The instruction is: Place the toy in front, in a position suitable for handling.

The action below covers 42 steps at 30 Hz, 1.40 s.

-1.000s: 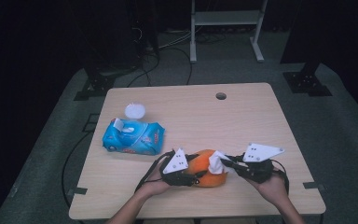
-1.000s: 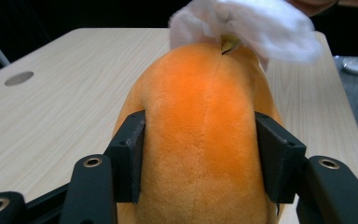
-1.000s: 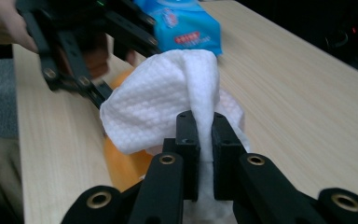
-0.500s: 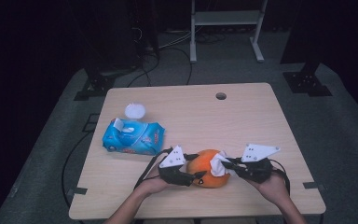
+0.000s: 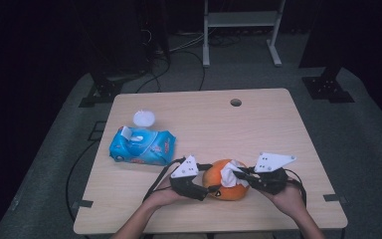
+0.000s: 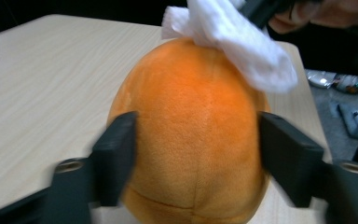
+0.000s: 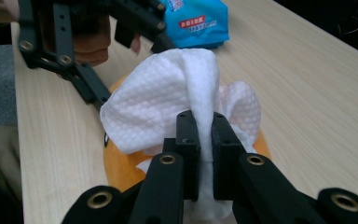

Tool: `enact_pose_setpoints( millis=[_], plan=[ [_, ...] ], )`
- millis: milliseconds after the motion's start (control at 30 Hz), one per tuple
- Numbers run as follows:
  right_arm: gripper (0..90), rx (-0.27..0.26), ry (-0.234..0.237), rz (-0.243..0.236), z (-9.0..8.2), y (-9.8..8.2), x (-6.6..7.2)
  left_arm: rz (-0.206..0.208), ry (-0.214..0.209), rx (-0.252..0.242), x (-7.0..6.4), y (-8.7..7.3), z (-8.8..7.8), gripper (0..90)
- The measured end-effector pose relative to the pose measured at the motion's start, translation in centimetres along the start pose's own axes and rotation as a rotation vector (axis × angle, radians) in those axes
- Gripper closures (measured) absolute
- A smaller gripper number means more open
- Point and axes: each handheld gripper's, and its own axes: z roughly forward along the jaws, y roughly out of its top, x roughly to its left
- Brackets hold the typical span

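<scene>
An orange plush toy [image 5: 226, 186] sits near the table's front edge between both hands. My left gripper [image 5: 210, 189] reaches it from the left. In the left gripper view its jaws [image 6: 193, 154] flank the toy [image 6: 191, 130]. They have just been opening, with the pads still touching its sides. My right gripper [image 5: 238, 174] comes from the right, shut on a white wipe [image 5: 231, 172]. The right gripper view shows the jaws [image 7: 205, 126] pinching the bunched wipe [image 7: 168, 98], which lies on the toy's [image 7: 121, 163] top.
A blue pack of wipes [image 5: 142, 147] lies at the left of the table [image 5: 278, 124], with a round white lid [image 5: 143, 118] behind it. A cable hole [image 5: 236, 102] is near the far edge. A metal stand [image 5: 241, 20] is on the floor beyond.
Both hands have barely shifted. The wipe stays on top of the toy between the two grippers.
</scene>
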Motion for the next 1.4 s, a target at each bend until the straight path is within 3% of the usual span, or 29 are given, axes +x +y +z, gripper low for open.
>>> enact_pose_setpoints(
  millis=[100, 167, 300, 367, 467, 533, 600, 667, 767, 900, 1000, 1100, 1167, 1233, 1400],
  plan=[
    [83.7, -0.039, -0.041, -0.035, -0.6, 1.1, 0.9, 0.014, 0.026, -0.003, -0.3, 0.4, 0.1, 40.8],
    [83.7, -0.069, -0.027, -0.056, -0.7, 2.0, 1.7, 0.022, 0.033, -0.009, -0.7, 0.7, 0.4, 42.0],
    [83.7, -0.017, -0.024, -0.106, 1.1, 2.5, 2.8, 0.08, 0.038, 0.009, -1.5, 1.0, 0.7, 43.1],
    [83.8, -0.013, -0.01, -0.084, 1.1, 2.0, 2.2, 0.062, 0.034, 0.0, -1.2, 0.7, 0.5, 44.0],
    [83.7, -0.011, -0.047, -0.052, 0.2, 1.5, 1.0, 0.037, 0.027, -0.003, -0.9, 0.4, 0.4, 44.1],
    [83.7, -0.015, -0.048, -0.005, -0.3, 0.9, 0.3, 0.028, 0.016, -0.006, -0.9, 0.5, 0.6, 43.4],
    [83.6, -0.025, -0.052, -0.013, -0.2, 1.0, 0.8, 0.025, 0.0, 0.001, -0.9, 0.6, 0.8, 41.3],
    [83.6, -0.048, -0.003, -0.033, 0.3, 1.5, 1.7, 0.038, -0.01, 0.011, -1.0, 0.7, 1.0, 40.4],
    [83.7, -0.012, -0.01, -0.083, 1.3, 1.9, 2.3, 0.047, 0.002, 0.024, -1.0, 0.5, 0.8, 42.0],
    [83.7, -0.018, -0.043, -0.023, 0.4, 1.2, 0.7, 0.028, -0.002, 0.021, -0.8, 0.2, 0.6, 42.5],
    [83.6, -0.032, -0.067, -0.001, -0.1, 1.1, 0.6, 0.033, -0.009, 0.011, -0.9, 0.5, 1.0, 41.5],
    [83.4, -0.041, -0.011, -0.044, 0.8, 1.8, 2.3, 0.043, -0.019, 0.017, -1.2, 0.7, 1.3, 40.9],
    [83.5, -0.01, -0.025, -0.101, 1.4, 2.0, 2.8, 0.048, -0.016, 0.024, -1.1, 0.5, 1.2, 41.4],
    [83.6, -0.014, -0.027, -0.081, 1.2, 1.9, 2.3, 0.04, -0.016, 0.032, -0.9, 0.2, 0.9, 42.0],
    [83.6, -0.009, -0.094, 0.018, -0.7, 0.2, -0.5, 0.008, -0.034, 0.029, -0.4, 0.0, 0.8, 40.9]
  ],
)
